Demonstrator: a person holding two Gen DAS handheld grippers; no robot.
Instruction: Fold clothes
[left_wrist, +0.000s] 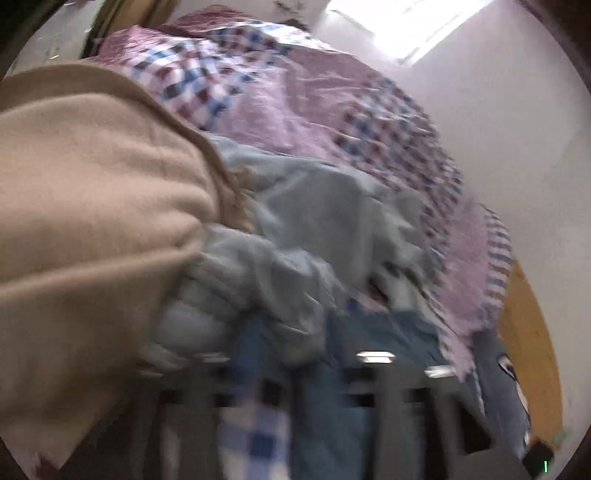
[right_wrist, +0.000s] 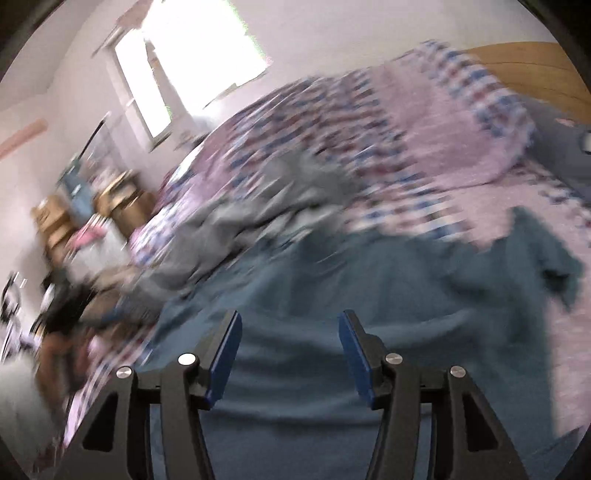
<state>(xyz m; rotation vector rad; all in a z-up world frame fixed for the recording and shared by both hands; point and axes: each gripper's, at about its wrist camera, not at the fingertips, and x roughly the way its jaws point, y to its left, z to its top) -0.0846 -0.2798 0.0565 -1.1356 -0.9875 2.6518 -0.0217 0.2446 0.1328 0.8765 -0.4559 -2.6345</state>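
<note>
The left wrist view is blurred. A tan knit garment (left_wrist: 81, 206) fills its left side, very close to the camera. Beside it, a crumpled light grey garment (left_wrist: 295, 229) lies on the bed, and a blue garment (left_wrist: 332, 387) runs down between the dark, smeared fingers of my left gripper (left_wrist: 295, 398). I cannot make out how its jaws stand. In the right wrist view, my right gripper (right_wrist: 290, 317) is open and its blue pads (right_wrist: 225, 354) are wide apart with nothing between them. It is just above a spread teal-blue garment (right_wrist: 332, 280). The grey garment (right_wrist: 258, 206) lies beyond.
A pink and checked quilt (right_wrist: 424, 129) covers the bed. A wooden headboard (right_wrist: 535, 70) and a dark pillow (right_wrist: 569, 147) are at the right. Cardboard boxes (right_wrist: 125, 206) and clutter stand by the bed at the left, under a bright window (right_wrist: 199, 55).
</note>
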